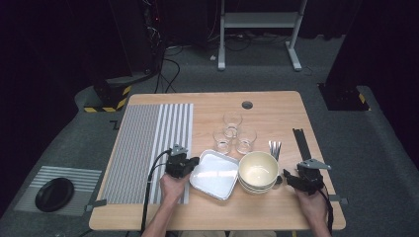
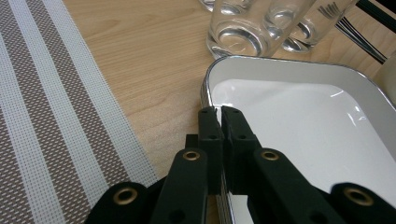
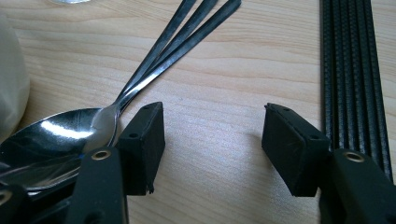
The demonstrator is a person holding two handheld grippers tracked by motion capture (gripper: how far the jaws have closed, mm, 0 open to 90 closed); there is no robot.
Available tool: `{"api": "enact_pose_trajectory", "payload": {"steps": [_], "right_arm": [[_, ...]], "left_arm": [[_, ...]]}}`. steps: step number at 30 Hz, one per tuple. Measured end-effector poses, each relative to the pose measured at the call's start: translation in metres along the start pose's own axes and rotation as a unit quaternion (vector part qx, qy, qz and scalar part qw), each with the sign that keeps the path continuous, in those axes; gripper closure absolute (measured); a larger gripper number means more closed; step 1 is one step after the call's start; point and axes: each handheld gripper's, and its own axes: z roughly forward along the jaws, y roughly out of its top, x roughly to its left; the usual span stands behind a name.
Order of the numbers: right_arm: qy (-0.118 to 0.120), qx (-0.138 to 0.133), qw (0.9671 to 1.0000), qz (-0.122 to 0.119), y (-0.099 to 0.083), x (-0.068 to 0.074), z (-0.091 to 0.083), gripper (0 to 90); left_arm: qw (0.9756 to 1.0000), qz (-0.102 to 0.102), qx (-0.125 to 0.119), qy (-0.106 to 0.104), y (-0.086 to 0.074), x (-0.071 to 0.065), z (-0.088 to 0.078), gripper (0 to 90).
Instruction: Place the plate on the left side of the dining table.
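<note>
Left gripper [image 2: 219, 116] pinched shut on tray [image 2: 299, 116] rim; lift level, slowly. Right gripper [image 3: 212, 140] open, empty, beside spoons [image 3: 60, 135].

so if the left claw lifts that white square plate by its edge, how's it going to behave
The white square plate looks glossy and glazed, so it is probably stiff but slippery. The left claw pinches only one rim near a corner, so the far side may sag or twist once lifted. It seems to be ceramic, likely heavy for its size and breakable, and the glasses stand close behind it.
</note>
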Motion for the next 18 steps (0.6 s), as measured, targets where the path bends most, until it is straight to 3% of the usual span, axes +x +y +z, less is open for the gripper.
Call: {"api": "enact_pose_trajectory", "payload": {"steps": [11, 18], "right_arm": [[0.0, 0.0, 1.0, 0.0, 0.0, 0.0001, 0.0, 39.2], [0.0, 0.002, 1.0, 0.003, 0.0, 0.0005, -0.0003, 39.2]], "left_arm": [[1.0, -0.001, -0.004, -0.001, 0.0005, 0.0006, -0.0012, 87.8], [0.9998, -0.012, -0.004, -0.018, 0.0008, 0.0058, -0.001, 87.9]]}}
